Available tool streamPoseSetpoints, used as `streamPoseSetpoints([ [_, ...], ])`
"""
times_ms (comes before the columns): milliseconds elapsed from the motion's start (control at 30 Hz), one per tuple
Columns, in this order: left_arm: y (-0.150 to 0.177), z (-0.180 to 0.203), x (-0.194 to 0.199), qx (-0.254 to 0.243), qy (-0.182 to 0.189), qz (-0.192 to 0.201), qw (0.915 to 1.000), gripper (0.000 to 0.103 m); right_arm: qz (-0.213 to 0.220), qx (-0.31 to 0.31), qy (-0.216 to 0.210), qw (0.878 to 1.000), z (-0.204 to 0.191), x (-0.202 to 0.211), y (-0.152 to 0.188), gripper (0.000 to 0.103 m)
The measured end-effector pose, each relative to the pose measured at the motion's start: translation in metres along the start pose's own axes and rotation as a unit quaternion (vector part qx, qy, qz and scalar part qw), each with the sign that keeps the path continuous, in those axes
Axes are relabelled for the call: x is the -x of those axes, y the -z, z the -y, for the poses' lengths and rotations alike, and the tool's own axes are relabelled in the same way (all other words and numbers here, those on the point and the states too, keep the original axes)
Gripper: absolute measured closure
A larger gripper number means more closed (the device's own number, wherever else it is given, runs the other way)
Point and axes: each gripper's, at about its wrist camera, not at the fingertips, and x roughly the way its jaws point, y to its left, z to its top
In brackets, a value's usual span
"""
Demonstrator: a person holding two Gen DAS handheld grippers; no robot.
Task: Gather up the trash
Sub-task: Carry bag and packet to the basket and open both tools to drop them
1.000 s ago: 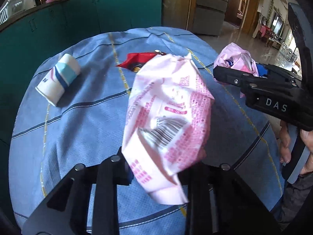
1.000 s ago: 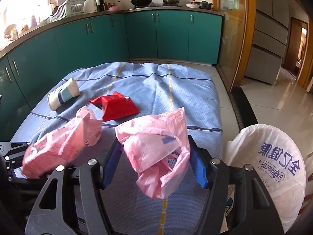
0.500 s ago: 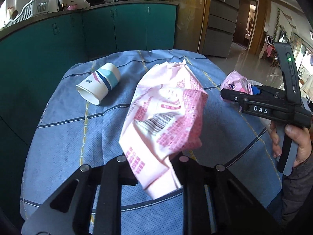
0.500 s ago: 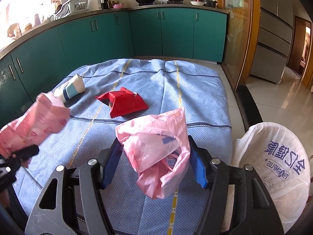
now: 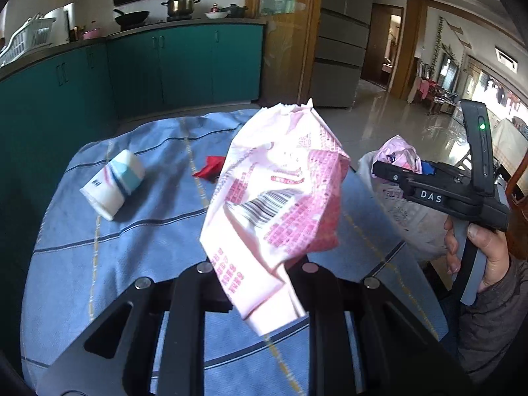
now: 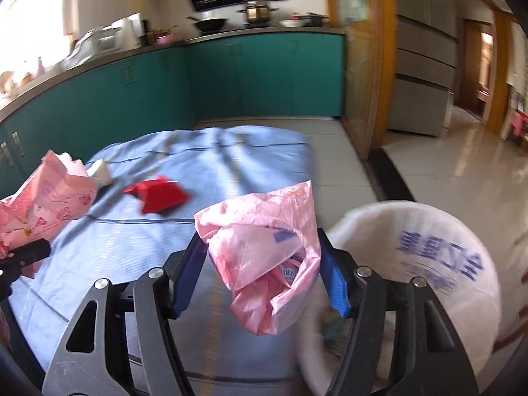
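While both jaws grip wrappers, white bag [image 6: 429, 257] gapes.

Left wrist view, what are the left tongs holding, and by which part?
The left tongs are shut on the pink-and-white printed wrapper, pinching its lower end; the rest stands up, crumpled, above the blue tablecloth.

- Wrapper [image 5: 280, 198]: white, pink print, black barcode.
- Bag [image 6: 264, 257]: translucent pink.
- Cup [image 5: 114, 184]: white, blue stripes.
- Packet [image 6: 158, 194]: red.
- Cloth [image 5: 132, 231]: blue, dark and yellow lines.
- Cabinets [image 5: 165, 66]: teal.
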Motion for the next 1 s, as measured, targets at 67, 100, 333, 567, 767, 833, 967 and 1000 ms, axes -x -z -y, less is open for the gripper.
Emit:
streamPoseSetpoints([
  [67, -0.012, 0.021, -0.012, -0.009, 0.032, -0.003, 0.9994, 0.082, -0.002, -0.016, 0.025, 1.0, 0.021, 0.004, 0.005, 0.039],
  [100, -0.016, 0.03, -0.018, -0.012, 0.04, -0.006, 0.9991, 0.082, -0.005, -0.026, 0.039, 0.999, 0.032, 0.006, 0.009, 0.039],
  [333, -0.036, 0.113, -0.075, -0.054, 0.08, -0.035, 0.9947, 0.082, -0.02, -0.078, 0.099, 0.992, 0.092, 0.015, 0.028, 0.039],
  [567, -0.043, 0.195, -0.122, -0.102, 0.113, -0.064, 0.9863, 0.081, -0.029, -0.107, 0.154, 0.982, 0.125, 0.024, 0.039, 0.037],
  [767, -0.04, 0.224, -0.142, -0.11, 0.112, -0.065, 0.9855, 0.037, 0.012, -0.208, 0.203, 0.957, 0.168, 0.051, 0.044, 0.019],
  [833, -0.041, 0.224, -0.14, -0.117, 0.1, -0.057, 0.9864, 0.029, 0.02, -0.231, 0.197, 0.953, 0.177, 0.055, 0.047, 0.018],
  [967, -0.045, 0.188, -0.118, -0.106, 0.042, -0.017, 0.9933, 0.025, 0.02, -0.239, 0.194, 0.951, 0.175, 0.053, 0.048, 0.017],
  [1000, -0.045, 0.176, -0.112, -0.103, 0.023, -0.007, 0.9943, 0.025, 0.02, -0.234, 0.187, 0.954, 0.17, 0.051, 0.045, 0.017],
])
